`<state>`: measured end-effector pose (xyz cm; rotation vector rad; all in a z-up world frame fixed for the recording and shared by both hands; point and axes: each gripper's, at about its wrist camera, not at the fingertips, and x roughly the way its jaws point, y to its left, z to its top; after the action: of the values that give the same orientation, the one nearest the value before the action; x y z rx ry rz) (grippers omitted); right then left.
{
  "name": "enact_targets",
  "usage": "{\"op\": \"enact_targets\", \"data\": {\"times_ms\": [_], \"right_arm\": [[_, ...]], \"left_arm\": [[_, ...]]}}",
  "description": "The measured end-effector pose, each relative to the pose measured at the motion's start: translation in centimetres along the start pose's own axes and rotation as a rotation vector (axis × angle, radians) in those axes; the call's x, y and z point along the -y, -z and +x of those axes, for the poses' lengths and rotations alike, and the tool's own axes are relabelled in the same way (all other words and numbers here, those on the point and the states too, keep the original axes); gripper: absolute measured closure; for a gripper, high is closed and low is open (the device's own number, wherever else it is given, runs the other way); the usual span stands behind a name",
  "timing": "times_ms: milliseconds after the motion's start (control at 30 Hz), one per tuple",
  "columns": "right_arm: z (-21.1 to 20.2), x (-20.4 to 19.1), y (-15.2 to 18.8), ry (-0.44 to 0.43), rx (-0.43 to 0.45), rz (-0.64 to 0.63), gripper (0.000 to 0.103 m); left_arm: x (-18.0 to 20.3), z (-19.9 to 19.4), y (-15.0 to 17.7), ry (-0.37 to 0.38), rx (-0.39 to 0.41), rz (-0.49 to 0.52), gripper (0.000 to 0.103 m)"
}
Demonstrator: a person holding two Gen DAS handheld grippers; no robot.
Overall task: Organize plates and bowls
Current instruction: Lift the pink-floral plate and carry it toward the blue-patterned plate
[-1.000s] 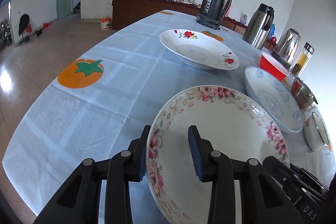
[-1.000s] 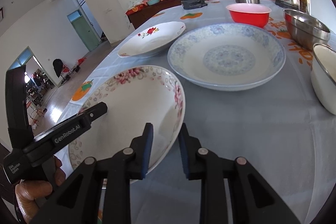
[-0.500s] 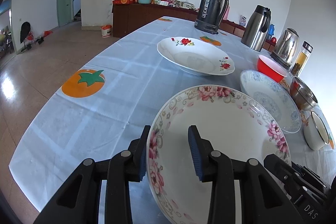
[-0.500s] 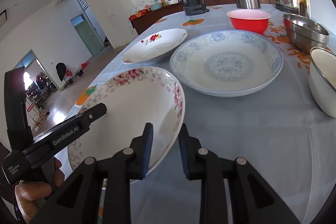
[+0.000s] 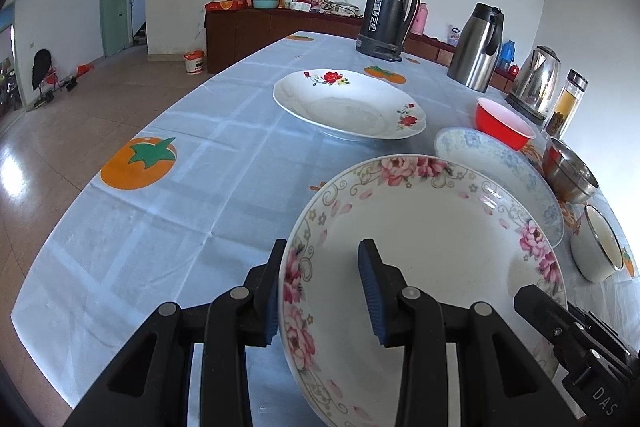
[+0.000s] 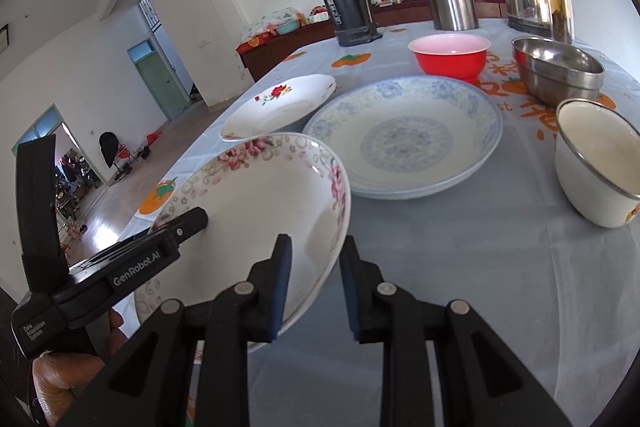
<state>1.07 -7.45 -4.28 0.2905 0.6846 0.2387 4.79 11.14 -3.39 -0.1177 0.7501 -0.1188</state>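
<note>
The left hand-held gripper (image 5: 320,291) is pinching the pink-flowered plate (image 5: 432,247) by its left rim while the right hand-held gripper (image 6: 314,289) is clamping the opposite rim, holding it just off the counter (image 5: 192,179). Uneven pull risks slipping glazed edges, dropping it onto the blue-patterned plate (image 6: 404,135).

A dark vacuum flask (image 5: 390,1) stands at twelve o'clock on the pale-blue tablecloth (image 5: 200,163); a steel carafe (image 5: 478,47), electric kettle (image 5: 534,81) and glass bottle (image 5: 568,101) line up toward two o'clock.
</note>
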Motion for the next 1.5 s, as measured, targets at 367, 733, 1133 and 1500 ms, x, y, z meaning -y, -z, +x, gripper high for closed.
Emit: {"op": "enact_targets", "data": {"times_ms": [367,733,1133,1500], "right_arm": [[-1.0,-0.1,0.1,0.0,0.018,0.007,0.078],[-2.1,0.1,0.1,0.01,0.044,0.017,0.078],[-3.4,0.6,-0.4,0.036,0.076,0.029,0.078],[-4.0,1.7,-1.2,0.06,0.104,0.047,0.078]], "left_arm": [[0.5,-0.5,-0.1,-0.001,0.017,0.001,0.065],[1.3,-0.9,-0.7,0.01,0.033,0.012,0.065],[3.0,-0.9,-1.6,0.036,0.05,0.023,0.065],[4.6,-0.2,-2.5,0.061,0.053,0.035,0.065]]}}
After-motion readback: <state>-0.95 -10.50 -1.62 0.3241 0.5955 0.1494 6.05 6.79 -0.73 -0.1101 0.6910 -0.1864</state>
